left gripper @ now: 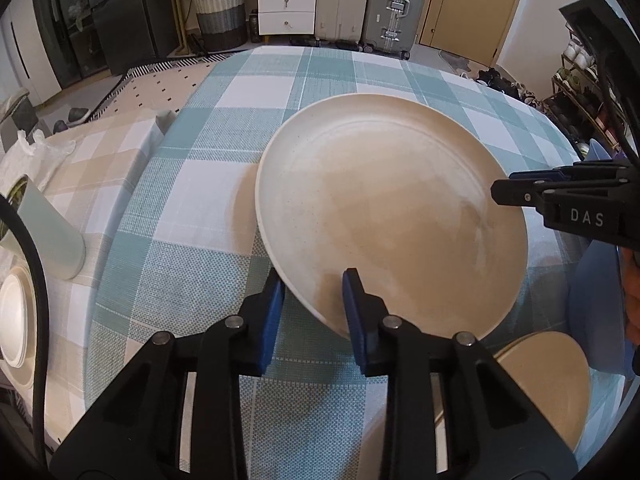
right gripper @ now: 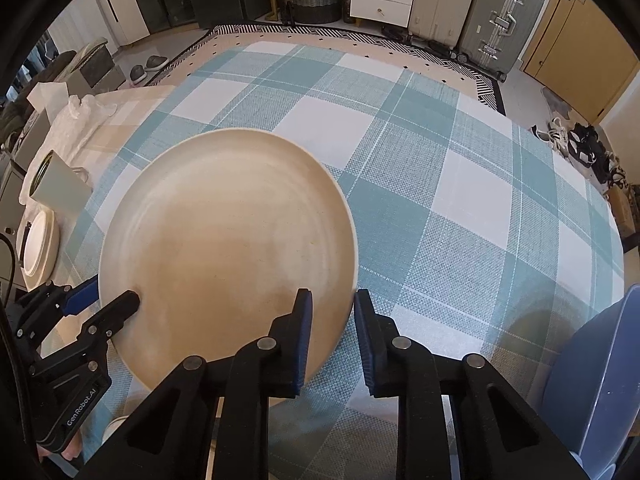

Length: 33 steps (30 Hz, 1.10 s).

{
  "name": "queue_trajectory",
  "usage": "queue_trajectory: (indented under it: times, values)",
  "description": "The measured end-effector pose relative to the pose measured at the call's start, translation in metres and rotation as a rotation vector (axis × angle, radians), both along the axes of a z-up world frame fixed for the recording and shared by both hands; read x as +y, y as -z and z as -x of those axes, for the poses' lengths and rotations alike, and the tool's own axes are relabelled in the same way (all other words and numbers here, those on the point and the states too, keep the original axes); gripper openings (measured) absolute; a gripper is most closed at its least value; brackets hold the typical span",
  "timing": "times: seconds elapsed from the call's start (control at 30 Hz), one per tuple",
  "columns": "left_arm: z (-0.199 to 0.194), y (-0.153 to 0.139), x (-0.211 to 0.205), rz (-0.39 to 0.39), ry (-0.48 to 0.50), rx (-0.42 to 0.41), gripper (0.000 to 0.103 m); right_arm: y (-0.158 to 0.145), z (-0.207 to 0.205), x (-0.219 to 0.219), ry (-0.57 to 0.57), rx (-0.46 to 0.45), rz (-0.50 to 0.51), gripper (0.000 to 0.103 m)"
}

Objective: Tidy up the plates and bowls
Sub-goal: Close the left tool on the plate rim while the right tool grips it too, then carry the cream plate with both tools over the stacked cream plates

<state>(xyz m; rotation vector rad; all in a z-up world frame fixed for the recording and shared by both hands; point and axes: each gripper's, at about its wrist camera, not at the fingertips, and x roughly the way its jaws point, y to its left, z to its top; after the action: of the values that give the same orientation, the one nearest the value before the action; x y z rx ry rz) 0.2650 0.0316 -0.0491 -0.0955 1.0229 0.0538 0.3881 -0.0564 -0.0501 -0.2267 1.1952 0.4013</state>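
Observation:
A large cream plate [left gripper: 392,212] is held tilted above the blue checked tablecloth [left gripper: 224,184]; it also shows in the right wrist view [right gripper: 224,248]. My left gripper [left gripper: 312,300] has its fingers astride the plate's near rim, one above and one below. My right gripper [right gripper: 332,320] straddles the opposite rim the same way and appears at the right of the left wrist view [left gripper: 516,188]. A second cream plate [left gripper: 552,376] lies on the table under the held one. A blue bowl [right gripper: 596,368] sits at the right edge.
A pale green cup [left gripper: 52,236] lies on its side on the beige checked cloth at the left, beside stacked white dishes [left gripper: 16,320]. Crumpled plastic [right gripper: 76,108] lies further back. Drawers, a basket and suitcases stand beyond the table.

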Motion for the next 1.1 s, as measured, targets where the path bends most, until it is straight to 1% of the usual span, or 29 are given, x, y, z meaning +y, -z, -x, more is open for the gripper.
queue_trajectory:
  times: [0.3,0.53,1.1]
  values:
    - [0.011,-0.016,0.002,0.007,0.002,-0.031,0.027,-0.012,0.008,-0.003,0.0,-0.025,-0.02,0.022]
    - [0.028,-0.035,-0.001,0.002,0.0,-0.067,0.027,-0.023,0.019,-0.005,0.0,-0.048,-0.031,0.022]
    - [0.076,-0.075,-0.012,-0.015,0.003,-0.138,0.027,-0.058,0.063,-0.012,-0.016,-0.13,-0.054,0.022]
